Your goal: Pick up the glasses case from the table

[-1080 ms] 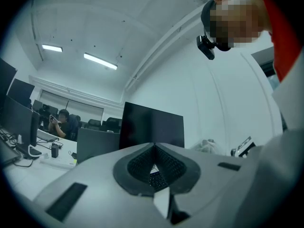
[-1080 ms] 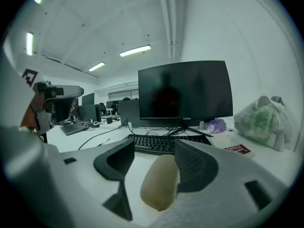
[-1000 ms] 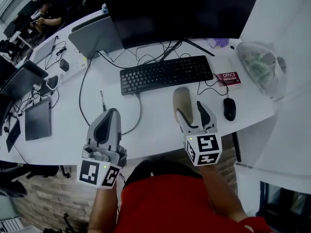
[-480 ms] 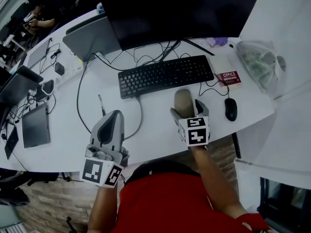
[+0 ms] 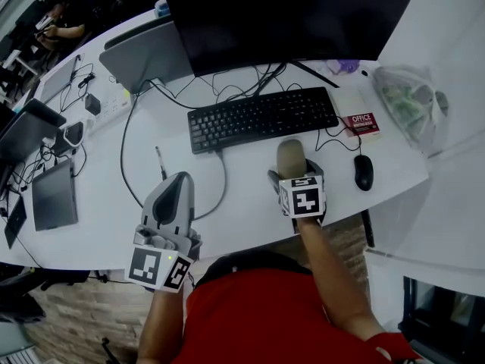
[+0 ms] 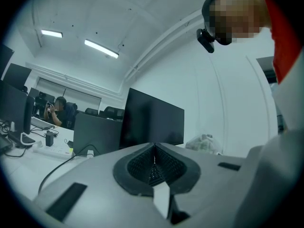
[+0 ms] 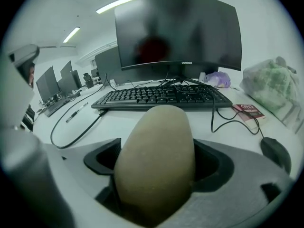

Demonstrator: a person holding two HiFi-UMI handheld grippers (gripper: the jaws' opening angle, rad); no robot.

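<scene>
Left gripper point(image 5: 176, 179): jaws were pressed together with nothing between them, near the desk's front edge.
Right gripper point(image 5: 292, 179): jaws were clamped on the beige glasses case point(image 5: 290, 156), just in front of the keyboard point(image 5: 261, 117).
Progress: the grasp was judged made; a lift clear of the table point(image 5: 227, 226) could not be confirmed.
Writing: "coocaa" was read on the monitor point(image 7: 178, 27), "OFFICE" on the red box point(image 5: 361, 122).

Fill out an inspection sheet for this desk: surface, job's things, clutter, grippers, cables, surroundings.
Surface: white desk, crowded at the back.
Job's things: tan glasses case, in front of the keyboard.
Clutter: mouse, red booklet, plastic bag, pen, tablet, monitor.
Grippers: right gripper shut on the glasses case; left gripper shut, empty, at the desk's near edge.
Cables: keyboard cable loops toward the left gripper; mouse cable beside the glasses case.
Surroundings: seated person at a far desk.
</scene>
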